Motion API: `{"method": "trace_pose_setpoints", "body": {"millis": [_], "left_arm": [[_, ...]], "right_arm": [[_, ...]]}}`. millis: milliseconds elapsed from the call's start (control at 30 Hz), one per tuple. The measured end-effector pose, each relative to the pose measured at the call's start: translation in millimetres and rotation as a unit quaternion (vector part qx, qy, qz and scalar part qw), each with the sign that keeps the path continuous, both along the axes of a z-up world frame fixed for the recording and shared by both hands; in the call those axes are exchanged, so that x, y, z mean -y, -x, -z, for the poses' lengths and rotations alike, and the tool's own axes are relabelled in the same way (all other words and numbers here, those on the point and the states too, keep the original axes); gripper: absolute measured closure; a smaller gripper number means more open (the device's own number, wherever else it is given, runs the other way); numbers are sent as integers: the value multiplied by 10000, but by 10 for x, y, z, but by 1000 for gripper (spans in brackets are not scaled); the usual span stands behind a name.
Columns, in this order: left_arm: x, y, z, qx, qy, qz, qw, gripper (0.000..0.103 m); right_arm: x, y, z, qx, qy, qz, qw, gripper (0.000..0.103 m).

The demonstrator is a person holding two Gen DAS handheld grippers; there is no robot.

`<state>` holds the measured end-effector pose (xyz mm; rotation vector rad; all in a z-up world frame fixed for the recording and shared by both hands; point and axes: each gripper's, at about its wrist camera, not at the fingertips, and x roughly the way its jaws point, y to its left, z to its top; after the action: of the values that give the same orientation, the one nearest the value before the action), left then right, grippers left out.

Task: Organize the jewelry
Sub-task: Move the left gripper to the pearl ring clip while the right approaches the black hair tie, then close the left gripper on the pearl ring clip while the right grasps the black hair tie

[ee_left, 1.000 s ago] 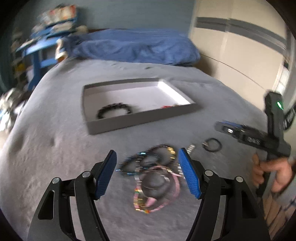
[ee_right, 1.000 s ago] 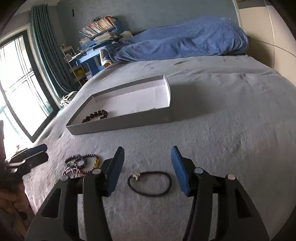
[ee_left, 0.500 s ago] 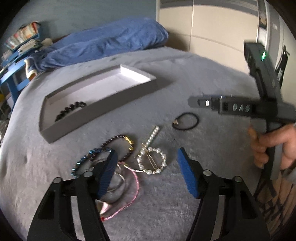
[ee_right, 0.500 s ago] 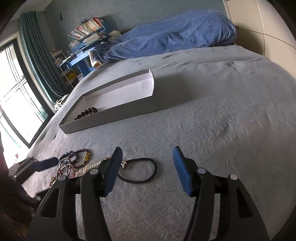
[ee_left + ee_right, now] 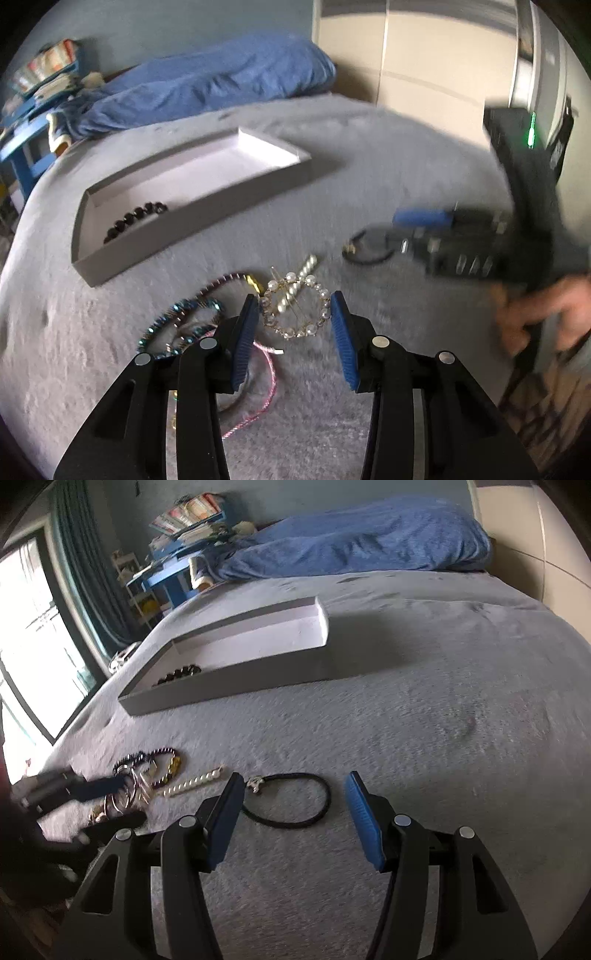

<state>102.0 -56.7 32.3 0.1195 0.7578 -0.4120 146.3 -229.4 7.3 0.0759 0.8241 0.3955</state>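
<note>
Picking phase: straddling pearl ring (image 5: 295,314) with left gripper (image 5: 293,325), fingers spread, empty; bracketing black cord (image 5: 291,801) with right gripper (image 5: 295,812), likewise spread. Next: lowering, closing, carrying to tray (image 5: 192,221).

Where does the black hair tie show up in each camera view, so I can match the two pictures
Left wrist: hair tie right of centre, partly behind the right hand-held gripper.
Right wrist: hair tie low centre, between the open fingers of that hand-held gripper.
Shared landmark: grey tray, on the bed beyond the hair tie in both.
</note>
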Motion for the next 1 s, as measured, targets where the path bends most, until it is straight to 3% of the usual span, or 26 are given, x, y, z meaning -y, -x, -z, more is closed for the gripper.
{"method": "trace_pose_setpoints", "body": {"millis": [233, 533, 833, 900, 967, 1000], "left_arm": [[-140, -24, -137, 152, 304, -246, 9991, 61], [-164, -21, -156, 178, 289, -326, 9989, 61], [-202, -33, -172, 161, 350, -382, 9985, 61], [-199, -37, -167, 154, 338, -393, 9985, 61], [-203, -48, -169, 143, 338, -417, 9985, 61], [-201, -55, -168, 140, 337, -428, 9984, 61]], "right_arm": [[-82, -10, 68, -101, 140, -124, 9998, 43], [-90, -61, 107, -159, 171, -80, 9997, 43], [-177, -129, 153, -247, 325, -202, 9990, 33], [-186, -132, 153, -222, 370, -184, 9989, 40], [-183, -136, 153, -206, 351, -193, 9990, 59], [-185, -138, 147, -197, 344, -211, 9990, 64]]}}
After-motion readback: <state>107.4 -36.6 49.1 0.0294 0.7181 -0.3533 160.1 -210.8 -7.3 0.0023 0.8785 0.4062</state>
